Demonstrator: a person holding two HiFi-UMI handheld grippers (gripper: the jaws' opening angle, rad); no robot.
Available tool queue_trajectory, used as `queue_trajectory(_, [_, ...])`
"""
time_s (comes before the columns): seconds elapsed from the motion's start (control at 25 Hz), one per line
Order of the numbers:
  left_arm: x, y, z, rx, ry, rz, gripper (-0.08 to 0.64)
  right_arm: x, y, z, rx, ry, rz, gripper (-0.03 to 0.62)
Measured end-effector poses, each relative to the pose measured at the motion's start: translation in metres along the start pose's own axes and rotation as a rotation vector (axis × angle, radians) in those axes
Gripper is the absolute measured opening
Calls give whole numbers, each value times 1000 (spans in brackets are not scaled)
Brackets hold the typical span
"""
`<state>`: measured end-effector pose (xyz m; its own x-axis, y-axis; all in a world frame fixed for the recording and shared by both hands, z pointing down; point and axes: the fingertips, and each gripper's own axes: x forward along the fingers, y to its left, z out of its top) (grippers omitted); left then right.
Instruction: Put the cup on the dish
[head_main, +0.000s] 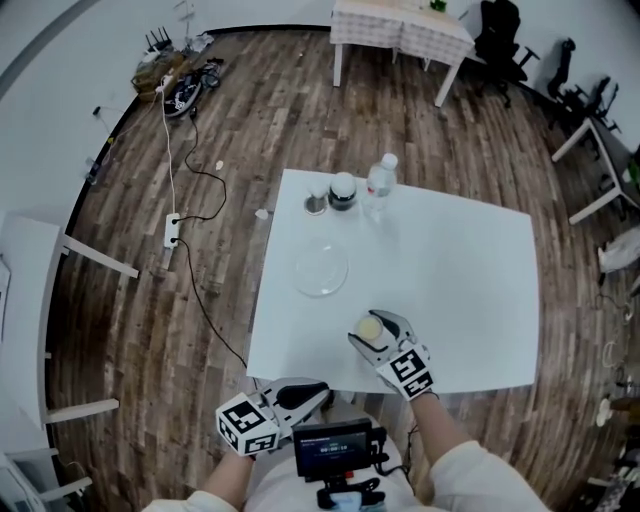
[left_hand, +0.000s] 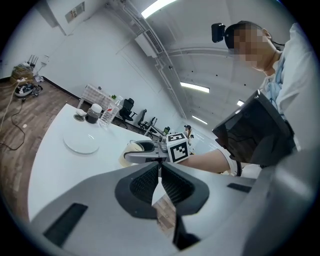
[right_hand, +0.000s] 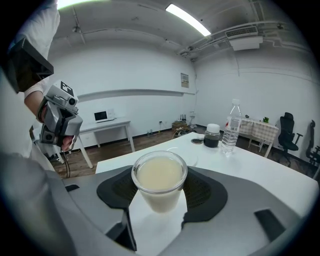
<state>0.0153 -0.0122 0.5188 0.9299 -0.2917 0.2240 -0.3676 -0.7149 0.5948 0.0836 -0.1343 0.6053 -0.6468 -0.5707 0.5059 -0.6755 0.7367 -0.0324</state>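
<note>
A clear cup (head_main: 370, 326) of milky liquid stands upright near the front of the white table (head_main: 470, 290). My right gripper (head_main: 368, 330) is shut on it, one pad against each side. In the right gripper view the cup (right_hand: 159, 180) fills the gap between the dark pads (right_hand: 117, 192). The clear glass dish (head_main: 320, 268) lies bare on the table, a short way beyond the cup and to the left. My left gripper (head_main: 300, 398) hangs off the table's front edge, shut and holding nothing; in its own view its pads (left_hand: 145, 182) meet.
At the table's far edge stand a water bottle (head_main: 379, 185), a dark jar with a white lid (head_main: 343, 191) and a small round lid (head_main: 316, 205). A power strip and cable (head_main: 172, 230) lie on the wooden floor to the left.
</note>
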Motion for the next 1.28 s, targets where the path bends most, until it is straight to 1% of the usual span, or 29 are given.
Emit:
queue_trajectory(0.56, [-13,21,-1,-46,-47,41,18,58,-5,37,-25,2,51,279])
queue_trajectory(1.04, [-20,30,-14,-81,-38,34,18,98,-18,46,-48,34,58,279])
queue_trajectory(1.28, [-25,37,-10,-97,-26,46,18,114,-27,55,-57,30,55,279])
